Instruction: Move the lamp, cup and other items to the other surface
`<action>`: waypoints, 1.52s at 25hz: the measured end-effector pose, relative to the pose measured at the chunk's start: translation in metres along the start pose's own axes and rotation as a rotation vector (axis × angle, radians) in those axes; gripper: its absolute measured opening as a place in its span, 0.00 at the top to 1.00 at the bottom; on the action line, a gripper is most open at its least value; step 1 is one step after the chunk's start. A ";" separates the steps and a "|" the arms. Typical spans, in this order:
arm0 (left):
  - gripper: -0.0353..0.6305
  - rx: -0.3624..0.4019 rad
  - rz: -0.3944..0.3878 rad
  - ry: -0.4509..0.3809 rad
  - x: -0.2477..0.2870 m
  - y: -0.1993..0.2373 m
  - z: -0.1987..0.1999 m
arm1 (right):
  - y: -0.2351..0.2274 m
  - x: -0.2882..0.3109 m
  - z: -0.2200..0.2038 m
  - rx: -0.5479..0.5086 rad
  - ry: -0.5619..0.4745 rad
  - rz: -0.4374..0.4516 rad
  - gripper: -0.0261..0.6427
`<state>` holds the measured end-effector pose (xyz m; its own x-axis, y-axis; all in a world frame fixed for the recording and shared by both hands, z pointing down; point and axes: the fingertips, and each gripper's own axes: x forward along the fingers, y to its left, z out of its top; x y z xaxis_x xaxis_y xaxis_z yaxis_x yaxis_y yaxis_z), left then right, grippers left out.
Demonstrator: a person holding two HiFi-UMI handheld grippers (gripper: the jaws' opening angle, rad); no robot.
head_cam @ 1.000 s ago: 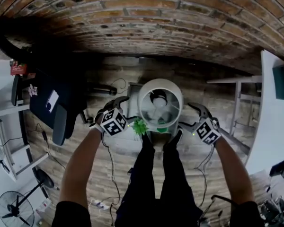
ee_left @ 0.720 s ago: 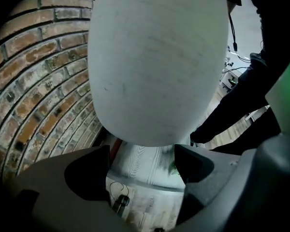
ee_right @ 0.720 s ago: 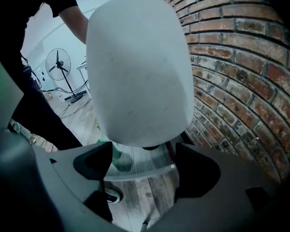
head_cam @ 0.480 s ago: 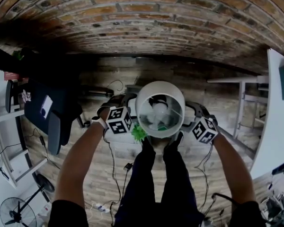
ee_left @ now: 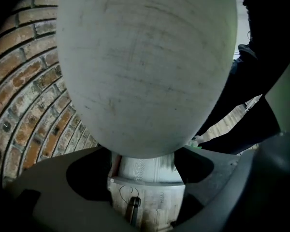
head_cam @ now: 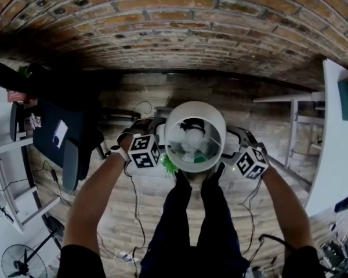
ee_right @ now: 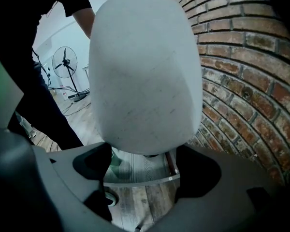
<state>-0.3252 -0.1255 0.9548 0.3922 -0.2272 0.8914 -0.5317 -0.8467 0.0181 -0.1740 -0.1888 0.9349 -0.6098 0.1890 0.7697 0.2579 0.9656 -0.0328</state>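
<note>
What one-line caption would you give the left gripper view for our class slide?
Open-jawed left gripper facing a white lampshade up close, brick wall at left.

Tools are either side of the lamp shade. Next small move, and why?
Probably ease both tools inward until they touch the shade, then lift together. The left tool and right tool flank it on opposite sides, jaws wide and gripping nothing; the right tool's jaws have just been opening, with the shade's lower edge in their gap. It looks too broad for one tool.
</note>
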 end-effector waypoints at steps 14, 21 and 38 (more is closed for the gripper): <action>0.35 0.040 -0.024 -0.096 -0.183 -0.040 0.111 | 0.045 -0.169 0.104 0.035 -0.044 -0.001 0.33; 0.35 0.102 -0.028 -0.144 -0.269 -0.048 0.173 | 0.058 -0.266 0.166 0.061 -0.088 -0.063 0.34; 0.35 0.306 -0.157 -0.331 -0.358 -0.084 0.341 | 0.100 -0.437 0.169 0.200 -0.176 -0.220 0.34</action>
<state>-0.1652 -0.1370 0.4800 0.6945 -0.1846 0.6954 -0.2209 -0.9746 -0.0381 -0.0080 -0.1450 0.4877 -0.7587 -0.0170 0.6513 -0.0360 0.9992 -0.0159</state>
